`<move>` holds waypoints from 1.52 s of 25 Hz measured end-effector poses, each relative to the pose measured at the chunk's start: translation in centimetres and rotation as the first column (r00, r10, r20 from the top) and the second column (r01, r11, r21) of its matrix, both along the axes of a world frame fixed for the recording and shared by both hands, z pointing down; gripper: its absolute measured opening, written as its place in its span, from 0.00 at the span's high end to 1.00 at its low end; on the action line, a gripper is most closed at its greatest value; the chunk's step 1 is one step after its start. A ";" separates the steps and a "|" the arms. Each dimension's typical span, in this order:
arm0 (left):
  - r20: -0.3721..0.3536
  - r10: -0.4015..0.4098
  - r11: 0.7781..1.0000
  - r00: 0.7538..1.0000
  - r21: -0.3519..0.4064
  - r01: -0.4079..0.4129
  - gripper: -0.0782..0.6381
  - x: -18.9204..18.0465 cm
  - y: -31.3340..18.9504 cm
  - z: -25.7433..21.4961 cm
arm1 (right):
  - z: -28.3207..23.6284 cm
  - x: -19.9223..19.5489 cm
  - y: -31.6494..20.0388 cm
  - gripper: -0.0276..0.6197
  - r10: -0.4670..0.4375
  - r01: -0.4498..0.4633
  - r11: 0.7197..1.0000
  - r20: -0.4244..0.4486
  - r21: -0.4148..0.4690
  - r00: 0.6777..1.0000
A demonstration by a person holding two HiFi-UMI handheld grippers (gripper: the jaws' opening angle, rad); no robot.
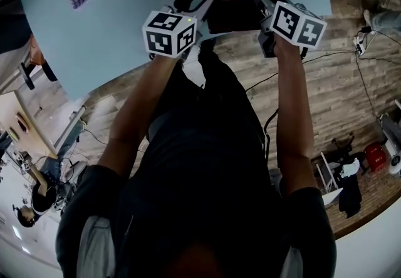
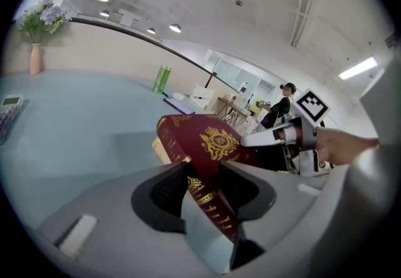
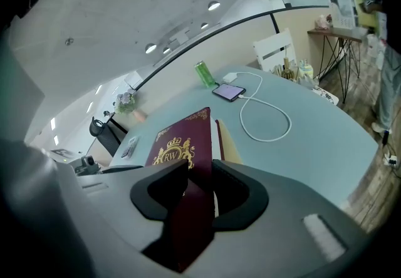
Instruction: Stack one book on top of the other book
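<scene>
Pale blue desk [image 1: 125, 32], office ceiling lights overhead.

Left gripper [image 2: 203, 186]: jaws pinching the red book [image 2: 210, 142] at its spine edge, with gold spine lettering running in between them.

Right gripper [image 3: 199, 188]: jaws pinching the same book on the opposite edge.

Red book reaches forward from both pairs of jaws, cover up (gold crest plain in all three views). Head view shows the two grippers flanking its near end. It looks tilted in the left gripper view.

Second book [image 3: 230, 144] lies on the desk just beyond the right jaws. Its tan page edge shows, and the red book partly covers it. Whether the two touch: cannot tell.

Ahead of the right jaws, well apart from them: white cable [image 3: 268, 119], phone [image 3: 229, 91], green can [image 3: 203, 74].

Calculator [image 2: 7, 114] sits far out to the left of the left jaws, with a vase [image 2: 36, 57] of flowers beyond it.
</scene>
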State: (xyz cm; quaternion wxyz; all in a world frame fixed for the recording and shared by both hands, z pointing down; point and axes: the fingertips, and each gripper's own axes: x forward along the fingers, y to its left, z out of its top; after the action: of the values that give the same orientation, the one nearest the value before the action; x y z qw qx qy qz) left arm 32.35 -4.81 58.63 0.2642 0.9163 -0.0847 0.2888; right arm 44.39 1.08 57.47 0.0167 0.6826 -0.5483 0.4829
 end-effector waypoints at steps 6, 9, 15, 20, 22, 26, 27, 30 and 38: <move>0.016 0.019 1.000 1.000 -0.012 -0.019 0.62 1.5 0.2 1.1 | 1.4 1.9 -0.4 0.77 -0.005 0.005 1.000 0.020 -0.007 1.000; 0.021 0.045 0.999 0.999 -0.008 -0.045 0.62 1.3 0.5 0.7 | 1.1 2.0 -0.6 0.77 -0.015 0.015 1.000 0.025 -0.003 1.000; 0.022 0.103 0.995 0.994 -0.013 -0.103 0.62 0.9 0.8 0.3 | 0.4 2.1 -1.6 0.77 -0.049 0.049 0.999 0.001 -0.005 0.999; 0.016 0.148 0.989 0.989 -0.016 -0.148 0.62 0.9 0.8 0.0 | 0.1 2.1 -1.9 0.77 -0.068 0.068 0.998 -0.022 0.000 0.997; 0.018 0.178 0.984 0.984 -0.014 -0.178 0.62 0.8 0.9 0.0 | 0.1 2.0 -2.0 0.77 -0.075 0.075 0.997 -0.025 0.001 0.997; 0.021 0.248 0.969 0.969 -0.017 -0.248 0.62 0.8 1.0 -0.1 | -0.1 2.1 -2.1 0.77 -0.081 0.081 0.997 -0.046 -0.003 0.996; 0.017 0.260 0.965 0.966 -0.026 -0.259 0.62 0.8 1.0 -0.2 | -0.1 2.2 -2.2 0.77 -0.081 0.081 0.997 -0.055 -0.005 0.995; -0.009 0.277 0.960 0.961 -0.048 -0.278 0.62 1.1 0.9 -0.7 | -0.2 2.3 -2.1 0.77 -0.084 0.083 0.996 -0.085 -0.013 0.993; -0.054 0.267 0.963 0.962 -0.003 -0.268 0.62 -0.2 -1.1 -4.3 | -2.9 2.9 -2.1 0.77 -0.064 0.055 0.998 -0.263 -0.040 0.963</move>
State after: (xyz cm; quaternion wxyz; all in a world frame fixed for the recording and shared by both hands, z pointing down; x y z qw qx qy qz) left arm 32.14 -5.90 54.30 0.2294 0.9253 0.0483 0.2980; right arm 47.30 -1.04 54.60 0.1152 0.7238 -0.5536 0.3954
